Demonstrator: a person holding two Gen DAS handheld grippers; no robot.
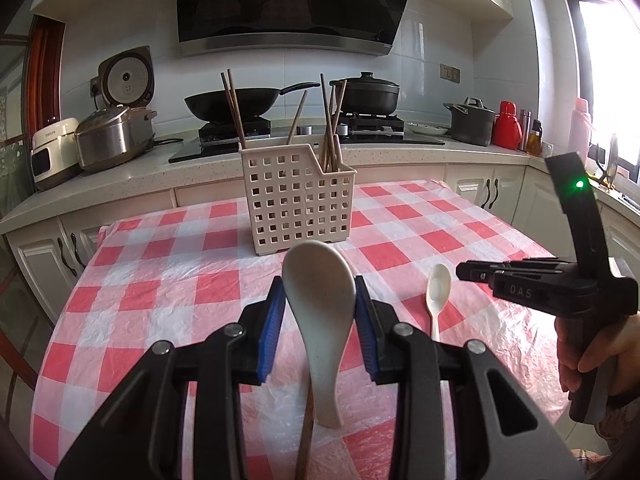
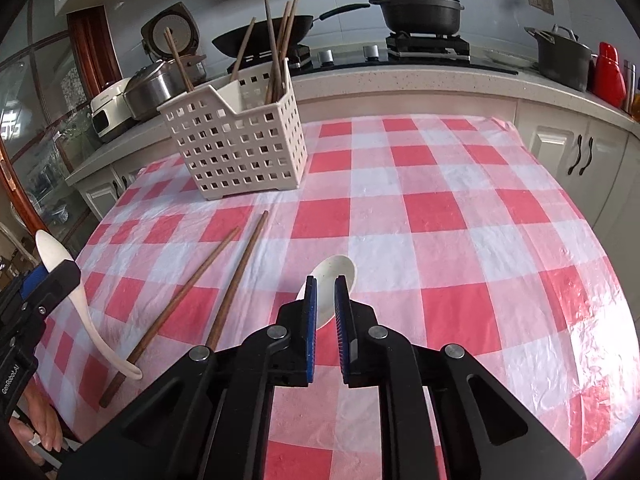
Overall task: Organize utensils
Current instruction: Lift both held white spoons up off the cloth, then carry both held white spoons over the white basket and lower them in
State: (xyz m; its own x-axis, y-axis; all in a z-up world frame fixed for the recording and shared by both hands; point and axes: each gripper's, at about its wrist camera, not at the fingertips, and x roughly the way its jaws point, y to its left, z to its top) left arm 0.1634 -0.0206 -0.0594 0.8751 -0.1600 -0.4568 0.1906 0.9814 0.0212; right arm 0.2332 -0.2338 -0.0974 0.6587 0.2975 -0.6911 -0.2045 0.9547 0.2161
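I had the big white spoon (image 1: pixel 320 300) clamped by its bowl between my left gripper (image 1: pixel 320 312)'s blue fingers (image 1: pixel 272 328), lifted off the tabletop (image 1: pixel 160 280) with its handle hanging down toward the red-and-white checked cloth. The small white spoon (image 2: pixel 334 280) lay on the cloth just ahead of my right gripper (image 2: pixel 326 312); those fingers (image 2: pixel 310 320) stood narrow, a slim gap between them, and they hung above the spoon's handle end, though I could not tell whether the pads touched it. Two brown chopsticks (image 2: pixel 208 284) lay loose on the cloth to the left of that spoon, side by side, near the big spoon's handle tip. Farther back stood the cream slotted caddy (image 1: pixel 296 200), upright on the cloth, with more chopsticks (image 1: pixel 330 128) leaning in it. Behind the tabletop ran the counter (image 1: pixel 400 156) with a black wok (image 1: pixel 232 104), a lidded black pot (image 1: pixel 370 94) and a rice cooker (image 1: pixel 108 140).
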